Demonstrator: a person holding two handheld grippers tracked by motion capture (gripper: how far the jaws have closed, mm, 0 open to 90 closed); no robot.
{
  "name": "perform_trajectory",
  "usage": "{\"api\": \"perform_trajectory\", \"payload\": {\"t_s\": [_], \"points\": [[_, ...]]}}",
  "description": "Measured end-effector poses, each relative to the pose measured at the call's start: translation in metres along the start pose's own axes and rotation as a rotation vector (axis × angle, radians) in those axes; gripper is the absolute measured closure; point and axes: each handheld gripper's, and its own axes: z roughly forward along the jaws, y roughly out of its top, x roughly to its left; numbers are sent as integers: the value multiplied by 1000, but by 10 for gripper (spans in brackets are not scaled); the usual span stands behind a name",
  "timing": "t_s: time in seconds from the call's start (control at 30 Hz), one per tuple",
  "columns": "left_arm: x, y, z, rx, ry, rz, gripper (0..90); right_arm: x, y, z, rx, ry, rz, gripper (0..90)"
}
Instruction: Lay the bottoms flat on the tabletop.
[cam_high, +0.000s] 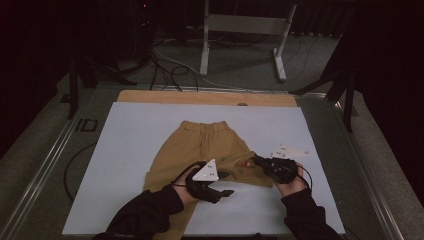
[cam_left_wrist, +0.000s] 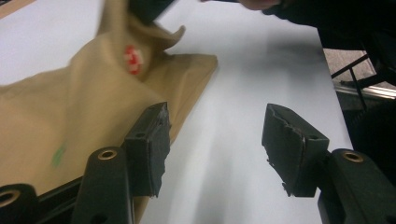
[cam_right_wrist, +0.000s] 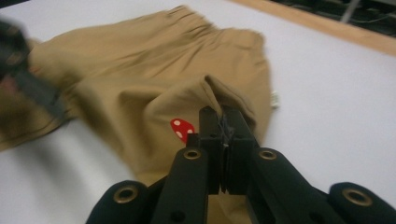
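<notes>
Tan trousers (cam_high: 200, 142) lie flat on the white board (cam_high: 130, 150), waistband at the far end. My right gripper (cam_right_wrist: 223, 114) is shut on a raised fold of the tan cloth (cam_right_wrist: 140, 70), close to a red mushroom patch (cam_right_wrist: 182, 128). In the high view the right gripper (cam_high: 256, 160) sits at the trousers' right edge by the patch (cam_high: 245, 163). My left gripper (cam_left_wrist: 215, 116) stands open and low, with one jaw over the cloth edge (cam_left_wrist: 70, 107) and the other over bare board. In the high view the left gripper (cam_high: 227, 183) is at the near hem.
A wooden strip (cam_high: 150, 96) runs along the board's far edge, and metal rails (cam_high: 45, 165) frame the table. Behind it stand a white stand's legs (cam_high: 204, 50) and loose cables (cam_high: 165, 65) on the floor. White board (cam_left_wrist: 261, 60) lies bare to the right of the trousers.
</notes>
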Motion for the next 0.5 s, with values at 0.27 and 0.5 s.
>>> {"api": "perform_trajectory", "payload": {"t_s": [0.27,0.5], "points": [[-6,20,38,7,-36,2,432,-20,-4,18,-18,-42,101,673],[-14,32,78,24,-44,-2,432,-28,-10,4,-82,-65,149,202]]}}
